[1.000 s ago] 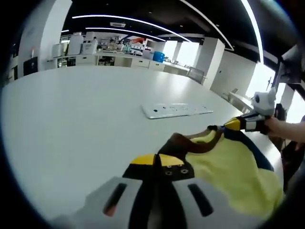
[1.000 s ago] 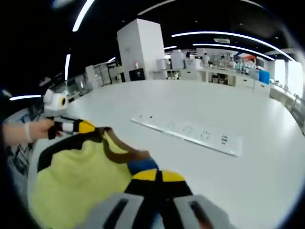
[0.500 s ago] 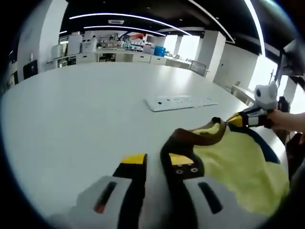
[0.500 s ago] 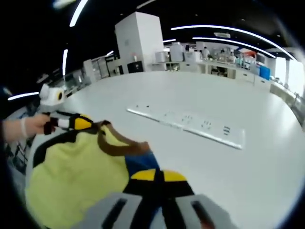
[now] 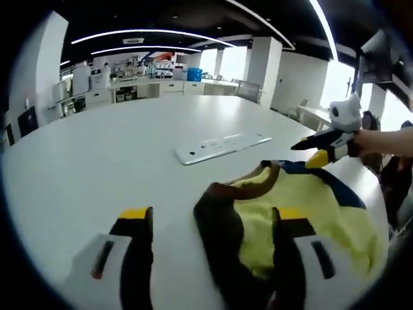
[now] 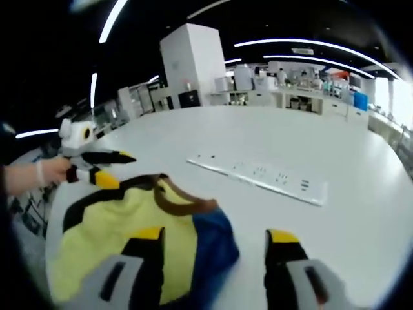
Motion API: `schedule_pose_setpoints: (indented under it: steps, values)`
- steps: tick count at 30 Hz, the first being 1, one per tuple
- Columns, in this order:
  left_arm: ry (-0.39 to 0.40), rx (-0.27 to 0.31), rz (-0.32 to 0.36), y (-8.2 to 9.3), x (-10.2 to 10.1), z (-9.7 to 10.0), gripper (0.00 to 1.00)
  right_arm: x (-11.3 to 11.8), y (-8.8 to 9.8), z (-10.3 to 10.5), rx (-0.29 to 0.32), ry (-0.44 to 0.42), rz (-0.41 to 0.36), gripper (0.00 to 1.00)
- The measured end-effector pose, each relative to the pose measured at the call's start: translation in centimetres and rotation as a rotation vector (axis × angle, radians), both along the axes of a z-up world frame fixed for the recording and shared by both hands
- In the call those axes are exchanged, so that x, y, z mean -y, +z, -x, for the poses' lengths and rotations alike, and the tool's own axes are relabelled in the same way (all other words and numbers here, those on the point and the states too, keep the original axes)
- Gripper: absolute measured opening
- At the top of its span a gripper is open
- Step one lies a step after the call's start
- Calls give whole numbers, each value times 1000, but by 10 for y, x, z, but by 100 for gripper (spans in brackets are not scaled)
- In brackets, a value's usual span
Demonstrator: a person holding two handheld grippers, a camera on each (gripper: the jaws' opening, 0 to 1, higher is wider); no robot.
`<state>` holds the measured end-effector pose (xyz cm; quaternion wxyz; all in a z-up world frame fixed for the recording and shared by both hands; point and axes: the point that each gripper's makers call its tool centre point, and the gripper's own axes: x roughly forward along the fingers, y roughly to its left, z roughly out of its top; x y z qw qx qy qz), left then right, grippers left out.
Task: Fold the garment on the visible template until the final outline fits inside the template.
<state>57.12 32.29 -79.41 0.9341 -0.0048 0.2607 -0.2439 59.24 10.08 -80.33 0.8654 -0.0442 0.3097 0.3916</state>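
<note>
A yellow garment (image 5: 310,206) with a brown collar and dark blue trim lies flat on the white table (image 5: 97,161). My left gripper (image 5: 210,223) stands open just above the collar end, with the brown collar (image 5: 216,213) between its jaws and untouched. My right gripper (image 5: 303,155) comes in from the right, held by a hand, open over the garment's far corner. In the right gripper view the garment (image 6: 116,219) spreads to the left; my right gripper (image 6: 216,239) is open over its blue corner (image 6: 213,236). The left gripper (image 6: 121,169) hangs open at the far side.
A long white strip with small sockets (image 5: 219,147) lies on the table beyond the garment, also seen as the strip (image 6: 258,177). The table's edge (image 5: 371,187) runs close past the garment. Cabinets and benches stand far behind.
Both grippers have opened and let go of the garment's collar corners. The garment now rests on the table. The left gripper opened first, then the right.
</note>
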Motion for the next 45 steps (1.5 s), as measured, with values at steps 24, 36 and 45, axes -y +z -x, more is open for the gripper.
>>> schedule_pose_setpoints:
  steps: [24,36,45]
  values:
    - [36,7,33,54,-10,61,95,41,46,54,54,-46,-29,91]
    - [40,10,18,71,-5,105,93,54,55,89,76,-45,-14,89]
    - [37,13,7,75,-13,131,91,59,56,124,78,-34,-23,87]
